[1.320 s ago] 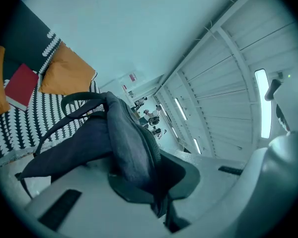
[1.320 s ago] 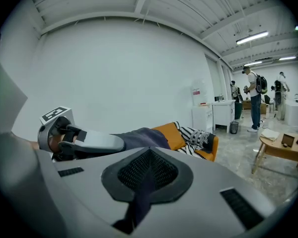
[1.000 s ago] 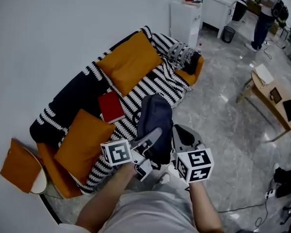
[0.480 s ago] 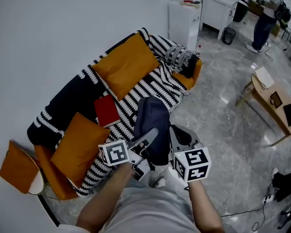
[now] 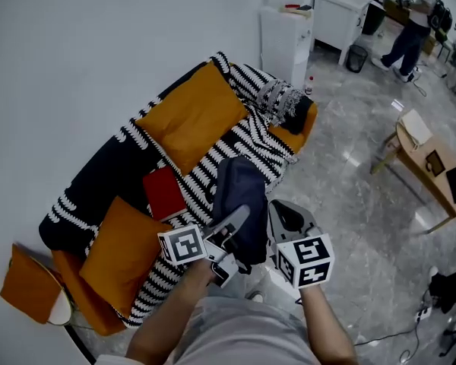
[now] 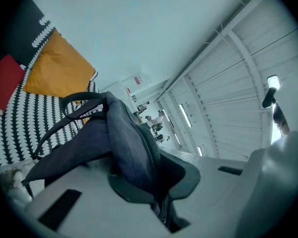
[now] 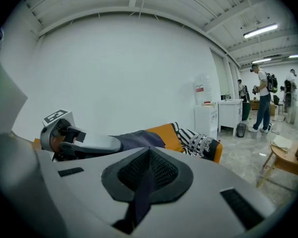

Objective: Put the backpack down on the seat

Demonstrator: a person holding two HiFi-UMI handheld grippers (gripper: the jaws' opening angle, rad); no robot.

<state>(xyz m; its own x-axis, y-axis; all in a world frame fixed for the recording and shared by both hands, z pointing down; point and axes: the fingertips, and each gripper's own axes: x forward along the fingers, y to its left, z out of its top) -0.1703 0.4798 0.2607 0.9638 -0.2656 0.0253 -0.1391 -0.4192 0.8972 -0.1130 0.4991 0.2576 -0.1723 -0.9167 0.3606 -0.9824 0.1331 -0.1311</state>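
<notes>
A dark navy backpack (image 5: 241, 198) hangs between my two grippers, over the front edge of the sofa seat (image 5: 247, 139), which is covered by a black-and-white patterned throw. My left gripper (image 5: 238, 220) is shut on the backpack's fabric (image 6: 116, 143); in the left gripper view the cloth bunches between its closed jaws (image 6: 156, 185). My right gripper (image 5: 283, 217) is shut on a dark strap (image 7: 143, 195) of the backpack that runs through its jaws (image 7: 148, 175). The left gripper (image 7: 84, 144) also shows in the right gripper view.
On the sofa lie two orange cushions (image 5: 190, 116) (image 5: 120, 243) and a flat red square thing (image 5: 164, 193). An orange seat (image 5: 29, 280) stands at the left. A white cabinet (image 5: 285, 30), a wooden table (image 5: 433, 166) and a person (image 5: 406, 21) are off to the right.
Both grippers have carried the backpack closer to the sofa; it now overlaps the seat's front edge more. Their hold on it is unchanged.
</notes>
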